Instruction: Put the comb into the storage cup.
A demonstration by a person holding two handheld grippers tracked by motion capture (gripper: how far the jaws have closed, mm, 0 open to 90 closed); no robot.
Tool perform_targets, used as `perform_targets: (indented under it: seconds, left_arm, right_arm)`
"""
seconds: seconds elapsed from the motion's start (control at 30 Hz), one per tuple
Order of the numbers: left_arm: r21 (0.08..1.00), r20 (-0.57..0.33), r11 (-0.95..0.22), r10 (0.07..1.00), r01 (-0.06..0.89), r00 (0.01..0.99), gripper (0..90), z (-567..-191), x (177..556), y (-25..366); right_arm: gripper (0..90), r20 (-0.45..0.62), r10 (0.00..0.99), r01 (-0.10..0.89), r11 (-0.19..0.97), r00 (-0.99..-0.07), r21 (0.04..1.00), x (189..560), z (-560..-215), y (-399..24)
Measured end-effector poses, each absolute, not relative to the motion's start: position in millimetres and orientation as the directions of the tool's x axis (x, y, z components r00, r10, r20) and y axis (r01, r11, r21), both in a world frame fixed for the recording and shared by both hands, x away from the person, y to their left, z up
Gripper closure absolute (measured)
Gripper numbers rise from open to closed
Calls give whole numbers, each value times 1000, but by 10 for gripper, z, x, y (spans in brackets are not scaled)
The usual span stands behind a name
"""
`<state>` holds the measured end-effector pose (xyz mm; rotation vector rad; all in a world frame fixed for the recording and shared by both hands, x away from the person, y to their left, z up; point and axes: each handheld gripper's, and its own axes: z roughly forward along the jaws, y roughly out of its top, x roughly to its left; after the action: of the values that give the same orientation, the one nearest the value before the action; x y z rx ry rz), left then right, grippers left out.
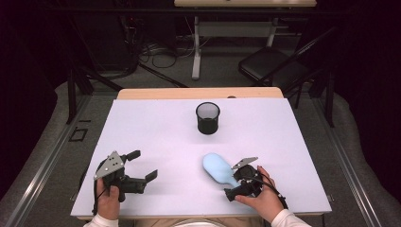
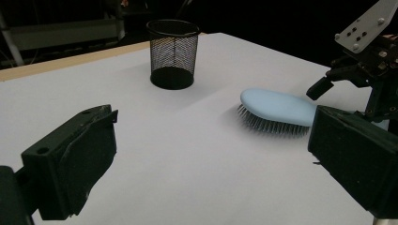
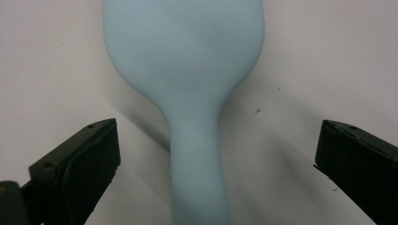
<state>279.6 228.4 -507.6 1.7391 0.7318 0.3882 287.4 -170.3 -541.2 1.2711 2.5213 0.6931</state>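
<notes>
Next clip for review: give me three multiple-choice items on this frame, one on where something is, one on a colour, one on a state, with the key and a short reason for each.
1. Where does the mesh cup stand?
A. On the table's far middle
B. Beside the left gripper
C. On the floor

2. What colour is the hairbrush?
A. Red
B. Light blue
C. Black

3. How do the right gripper jaws stand around the brush handle?
A. Clamped on it
B. Wide open, one on each side, not touching
C. Shut beside it

Key: 1 A, the high view shows the cup far from both hands on the white table. 2 B, its back is pale blue in all views. 3 B, the right gripper view shows clear gaps between the handle and each jaw.
</notes>
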Motion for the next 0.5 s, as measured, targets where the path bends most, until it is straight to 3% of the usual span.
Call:
perform_targets:
  seconds: [0.27, 0.5]
  left_arm:
    - [949, -111, -155, 651, 274, 751, 13, -5077, 2797, 2284]
    - [949, -111, -155, 650, 274, 752, 13, -5076, 2796, 2283]
  right_arm:
    - [41, -9, 793, 693, 538, -609, 480, 2897, -5445, -1688]
    - [148, -4, 776, 673, 550, -631, 494, 2916, -5462, -1665]
